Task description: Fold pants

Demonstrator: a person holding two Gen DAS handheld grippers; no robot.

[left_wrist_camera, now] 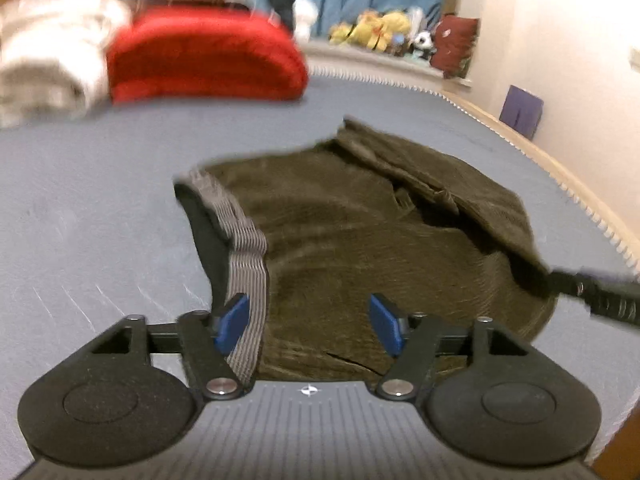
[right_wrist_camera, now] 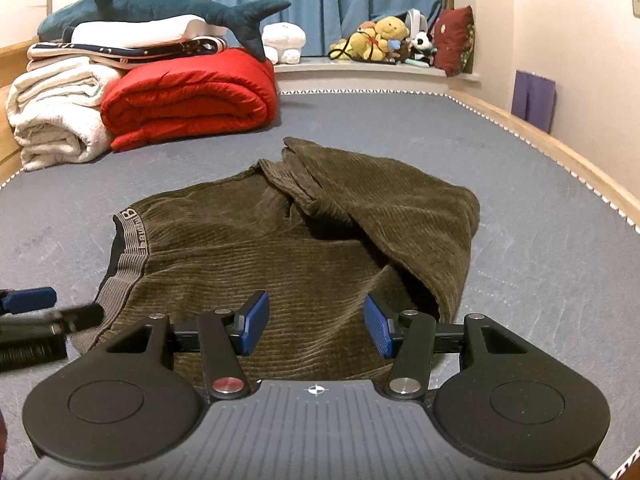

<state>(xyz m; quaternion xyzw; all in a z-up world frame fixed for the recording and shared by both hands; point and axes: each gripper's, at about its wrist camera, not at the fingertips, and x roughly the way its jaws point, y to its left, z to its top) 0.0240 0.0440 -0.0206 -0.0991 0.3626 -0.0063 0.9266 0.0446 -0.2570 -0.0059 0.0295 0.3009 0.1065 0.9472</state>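
Observation:
Olive corduroy pants (right_wrist_camera: 280,248) lie folded on the grey mattress (right_wrist_camera: 520,208), with the grey elastic waistband (right_wrist_camera: 128,248) at the left and the legs folded back over the right side. My right gripper (right_wrist_camera: 316,324) is open and empty just above the near edge of the pants. My left gripper (left_wrist_camera: 312,326) is open and empty over the waistband (left_wrist_camera: 248,256) end of the pants (left_wrist_camera: 360,232). The left gripper also shows at the left edge of the right wrist view (right_wrist_camera: 28,300). The right gripper shows at the right edge of the left wrist view (left_wrist_camera: 600,292).
A red folded quilt (right_wrist_camera: 188,100), white blankets (right_wrist_camera: 56,116) and a blue shark plush (right_wrist_camera: 168,8) are stacked at the far left. Stuffed toys (right_wrist_camera: 380,40) and a red cushion (right_wrist_camera: 456,40) sit on the window ledge. A wooden bed rail (right_wrist_camera: 560,152) runs along the right.

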